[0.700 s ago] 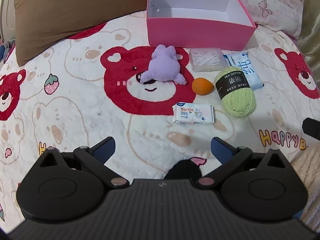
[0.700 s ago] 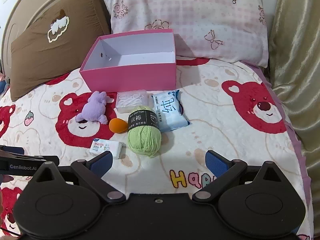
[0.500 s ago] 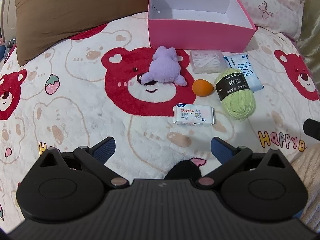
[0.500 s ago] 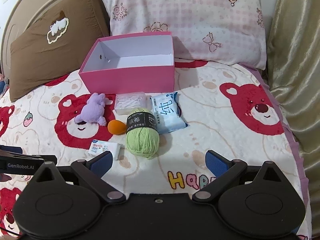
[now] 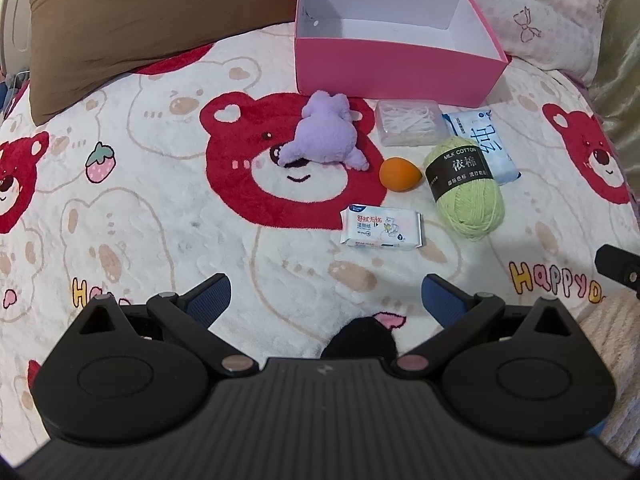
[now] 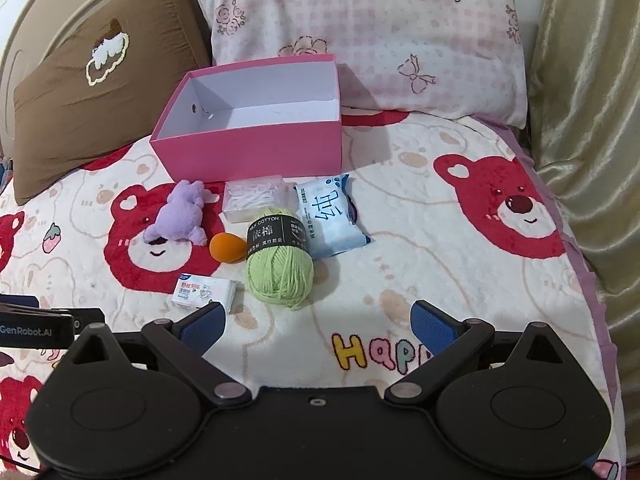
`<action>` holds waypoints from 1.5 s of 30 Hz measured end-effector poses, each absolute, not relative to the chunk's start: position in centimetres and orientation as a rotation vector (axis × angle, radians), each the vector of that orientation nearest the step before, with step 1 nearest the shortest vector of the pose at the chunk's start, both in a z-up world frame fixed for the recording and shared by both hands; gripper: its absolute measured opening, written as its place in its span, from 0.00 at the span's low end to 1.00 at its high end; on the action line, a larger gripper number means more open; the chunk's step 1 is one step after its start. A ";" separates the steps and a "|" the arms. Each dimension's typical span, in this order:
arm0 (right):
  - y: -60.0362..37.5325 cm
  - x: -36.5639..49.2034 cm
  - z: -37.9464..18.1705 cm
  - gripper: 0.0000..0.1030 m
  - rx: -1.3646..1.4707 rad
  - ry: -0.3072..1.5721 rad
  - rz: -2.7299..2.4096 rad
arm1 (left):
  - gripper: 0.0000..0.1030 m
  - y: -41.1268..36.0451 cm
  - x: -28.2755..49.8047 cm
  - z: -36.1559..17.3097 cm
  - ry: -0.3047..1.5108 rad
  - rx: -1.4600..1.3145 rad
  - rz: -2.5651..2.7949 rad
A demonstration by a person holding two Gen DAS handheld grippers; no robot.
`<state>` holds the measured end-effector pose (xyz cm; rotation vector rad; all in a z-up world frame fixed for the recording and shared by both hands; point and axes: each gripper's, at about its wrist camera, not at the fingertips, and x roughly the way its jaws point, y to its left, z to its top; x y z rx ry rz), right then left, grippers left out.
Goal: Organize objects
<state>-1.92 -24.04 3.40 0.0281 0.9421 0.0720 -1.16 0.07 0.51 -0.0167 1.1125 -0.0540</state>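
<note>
An empty pink box sits at the back of the bed. In front of it lie a purple plush toy, a clear case of cotton swabs, a blue wipes pack, an orange egg-shaped sponge, a green yarn ball and a small tissue pack. My left gripper is open above the blanket, short of the tissue pack. My right gripper is open just short of the yarn.
A brown pillow and a pink checked pillow lean against the headboard. A shiny beige cover borders the right side. The bear-print blanket covers the bed. The other gripper's black body shows at the left edge.
Both grippers have drifted slightly forward toward the objects, which now sit a little lower in each view. Nothing was touched; both stay open.
</note>
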 end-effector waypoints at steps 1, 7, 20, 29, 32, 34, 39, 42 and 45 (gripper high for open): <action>-24.1 -1.9 3.4 0.97 0.026 0.943 0.073 | 1.00 0.1 -1.2 0.5 1.111 -0.019 -0.053; -24.1 -2.0 3.5 0.97 0.055 0.932 0.065 | 1.00 0.3 -1.3 0.6 1.115 -0.021 -0.055; -24.2 -1.8 2.8 0.97 0.064 0.949 0.060 | 0.99 0.7 -1.1 0.6 1.126 -0.032 -0.060; -24.1 -2.0 2.8 0.97 0.055 0.937 0.075 | 1.00 0.7 -1.1 0.6 1.118 -0.030 -0.050; -24.0 -2.0 2.9 0.97 0.044 0.931 0.078 | 1.00 0.7 -1.1 0.6 1.117 -0.033 -0.053; -23.8 -2.1 3.1 0.97 0.037 0.923 0.080 | 1.00 0.8 -1.2 0.5 1.115 -0.032 -0.053; -23.7 -2.4 3.4 0.97 0.043 0.907 0.109 | 1.00 0.8 -1.2 0.5 1.106 -0.037 -0.049; -23.7 -2.3 3.3 0.97 0.069 0.907 0.143 | 1.00 0.5 -1.4 0.8 1.083 -0.020 -0.059; -23.6 -2.4 3.1 0.97 0.089 0.902 0.159 | 1.00 0.4 -1.7 1.1 1.061 -0.012 -0.043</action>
